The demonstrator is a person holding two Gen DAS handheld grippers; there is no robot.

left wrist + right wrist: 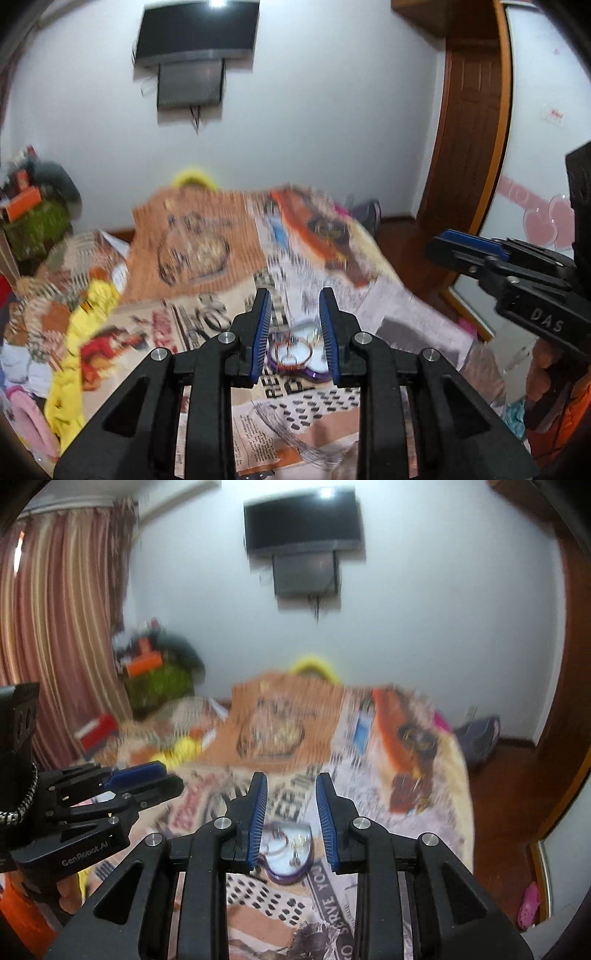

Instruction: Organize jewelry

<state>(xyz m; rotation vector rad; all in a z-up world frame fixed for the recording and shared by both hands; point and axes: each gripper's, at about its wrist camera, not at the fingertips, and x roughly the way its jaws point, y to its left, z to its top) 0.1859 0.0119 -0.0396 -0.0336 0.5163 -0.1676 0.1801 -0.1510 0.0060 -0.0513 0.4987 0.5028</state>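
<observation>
Two views, both motion-blurred. Left wrist: left hand-held gripper (pixel 295 328) spread, holding nothing, above a purple-rimmed jewelry tray (pixel 295 356) with rings, resting on a bed (pixel 207 236) covered in printed newspaper-pattern cloth. White wall, mounted TV (pixel 195 31), wooden door (pixel 469 122).

Right wrist: right hand-held gripper (pixel 291 814) spread, empty, over the same tray (pixel 286 853). Striped curtain (pixel 62 627) at left; left hand-held gripper (pixel 147 775) alongside.
</observation>
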